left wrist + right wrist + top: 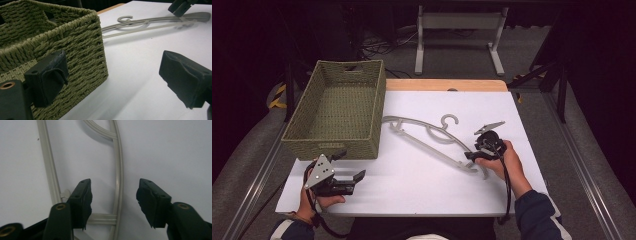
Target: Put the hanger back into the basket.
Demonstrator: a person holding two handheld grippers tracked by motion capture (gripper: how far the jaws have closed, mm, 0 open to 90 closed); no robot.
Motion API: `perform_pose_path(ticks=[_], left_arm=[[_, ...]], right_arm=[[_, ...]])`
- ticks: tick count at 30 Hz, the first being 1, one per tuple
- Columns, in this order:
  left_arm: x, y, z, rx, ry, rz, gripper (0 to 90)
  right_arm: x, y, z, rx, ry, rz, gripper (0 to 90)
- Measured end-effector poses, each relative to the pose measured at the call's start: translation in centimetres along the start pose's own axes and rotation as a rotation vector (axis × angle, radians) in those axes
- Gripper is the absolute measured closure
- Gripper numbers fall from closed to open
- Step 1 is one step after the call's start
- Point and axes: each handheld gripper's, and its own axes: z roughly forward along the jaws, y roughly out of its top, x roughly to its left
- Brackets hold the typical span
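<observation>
A grey plastic hanger (409, 120) lies flat across the middle of the white table (422, 187), its hook toward the far side. My right gripper (472, 157) is at the hanger's right end, open. In the right gripper view the jaws (113, 187) straddle the hanger's curved arm (119, 170) just above the table without closing on it. My left gripper (349, 166) rests open near the front left, holding nothing, right beside the green woven basket (332, 145). Its own view shows the gripper (112, 75) spread wide, with the basket wall (82, 50) by the left jaw.
The basket stands at the table's left with its inside bare. The left gripper view shows the hanger (197, 16) and my right gripper (180, 6) far off. A wooden strip (444, 85) edges the table's back, and a white metal frame (459, 22) stands on the floor beyond.
</observation>
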Motion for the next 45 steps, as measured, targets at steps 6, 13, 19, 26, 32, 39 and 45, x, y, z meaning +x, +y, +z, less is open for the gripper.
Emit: perform_pose_path(ticks=[6, 13, 19, 26, 32, 39, 45], left_arm=[[-0.2, 0.1, 0.2, 0.003, 0.004, 0.009, 10.0], [-0.3, 0.1, 0.4, 0.017, -0.016, 0.006, 10.2], [-0.4, -0.1, 0.7, 0.035, -0.025, 0.007, 10.7], [-0.7, -0.1, 1.0, 0.046, -0.029, 0.022, 10.8], [-0.7, -0.1, 1.0, 0.049, -0.029, 0.023, 11.0], [-0.8, -0.1, 1.0, 0.049, -0.018, 0.04, 11.1], [-0.9, 0.0, 0.8, 0.036, -0.011, 0.052, 10.7]], right_arm=[[-0.4, -0.2, 1.7, 0.054, 0.038, -0.006, 60.0], [-0.3, 0.5, 2.0, 0.083, 0.0, -0.077, 78.9], [-0.1, 0.8, 2.1, 0.103, -0.015, -0.093, 79.8], [-1.7, -0.2, 1.9, 0.017, 0.058, 0.017, 83.1], [-1.9, -0.8, 1.6, -0.007, 0.025, 0.006, 83.4], [-2.1, -1.0, 0.6, -0.096, 0.038, 0.017, 83.4], [-2.1, -1.0, -0.6, -0.181, 0.027, 0.015, 83.5]])
